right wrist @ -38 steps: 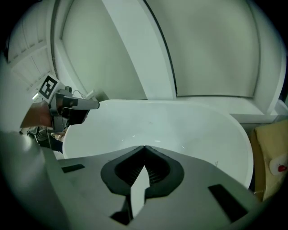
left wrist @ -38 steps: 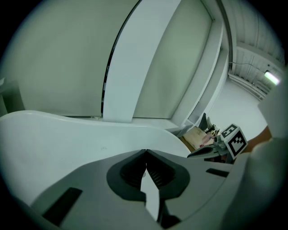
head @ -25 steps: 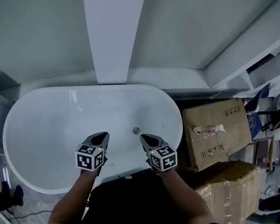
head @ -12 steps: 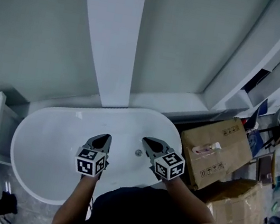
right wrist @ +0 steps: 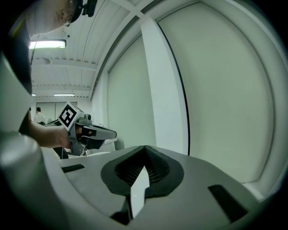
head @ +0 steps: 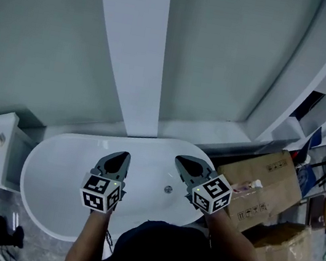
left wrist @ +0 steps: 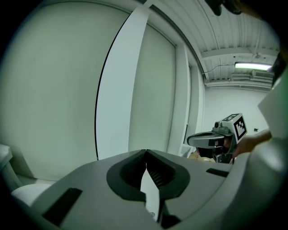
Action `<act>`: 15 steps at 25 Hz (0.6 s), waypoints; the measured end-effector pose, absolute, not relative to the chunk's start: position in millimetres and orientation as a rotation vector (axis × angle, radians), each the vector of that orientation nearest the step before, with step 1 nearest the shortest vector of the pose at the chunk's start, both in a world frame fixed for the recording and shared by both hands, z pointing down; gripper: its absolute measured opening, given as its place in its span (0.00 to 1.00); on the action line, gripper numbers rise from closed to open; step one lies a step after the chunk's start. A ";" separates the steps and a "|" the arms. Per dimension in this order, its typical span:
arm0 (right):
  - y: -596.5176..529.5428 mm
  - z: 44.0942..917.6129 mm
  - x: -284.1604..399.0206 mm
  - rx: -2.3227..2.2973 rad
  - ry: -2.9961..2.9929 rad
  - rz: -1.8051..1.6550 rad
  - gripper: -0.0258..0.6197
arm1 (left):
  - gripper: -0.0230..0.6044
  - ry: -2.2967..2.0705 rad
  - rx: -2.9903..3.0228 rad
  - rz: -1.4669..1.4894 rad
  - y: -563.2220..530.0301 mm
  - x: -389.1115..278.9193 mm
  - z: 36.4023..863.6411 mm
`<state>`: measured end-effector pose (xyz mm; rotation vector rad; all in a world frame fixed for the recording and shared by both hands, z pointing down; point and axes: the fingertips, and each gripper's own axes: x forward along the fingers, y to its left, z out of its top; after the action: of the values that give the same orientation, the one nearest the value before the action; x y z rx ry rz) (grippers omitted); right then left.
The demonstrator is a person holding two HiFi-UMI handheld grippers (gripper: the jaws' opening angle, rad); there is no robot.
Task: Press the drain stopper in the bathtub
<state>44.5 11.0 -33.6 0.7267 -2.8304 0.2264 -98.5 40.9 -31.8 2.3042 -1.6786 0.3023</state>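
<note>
The drain stopper [head: 168,189] shows in the head view as a small round metal disc on the floor of the white bathtub [head: 44,203], right of the tub's middle, in the lower centre of the frame. The tub's long axis runs left to right across the picture, and the stopper, being round, has no axis of its own. It lies between the two grippers but much nearer the right gripper [head: 183,159], just below and left of that gripper's body, while the left gripper [head: 123,155] is well apart at the frame's left. Both noses point up the frame toward the wall, past the stopper rather than at it, so we judge that any press would fall to the right one, tipped down and drawn back. Whether the disc sits pressed or raised is too small for us to tell. In the left gripper view the left gripper [left wrist: 146,152] has its jaws closed tip to tip on nothing, facing the pale wall, with the right gripper [left wrist: 211,139] at the right of the frame. In the right gripper view the right gripper [right wrist: 145,148] is likewise closed and empty, with the left gripper [right wrist: 96,132] at the left. A second ago the stopper lay above and left of the right nose. Now it sits below it, and the tub has dropped lower in the frame.
</note>
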 end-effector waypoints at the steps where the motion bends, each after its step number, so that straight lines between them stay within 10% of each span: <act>1: 12.8 -42.4 44.6 0.713 -2.847 0.200 0.06 | 0.06 -1.696 2.315 0.288 41.5 -97.2 -39.8; 15: 30.8 -83.6 65.7 0.706 -2.966 0.108 0.06 | 0.06 -1.834 2.311 0.196 49.9 -95.5 -64.8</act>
<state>65.7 30.8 -83.6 0.7062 -2.9663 0.1077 -95.5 49.9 -64.8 2.3108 -1.8339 0.1957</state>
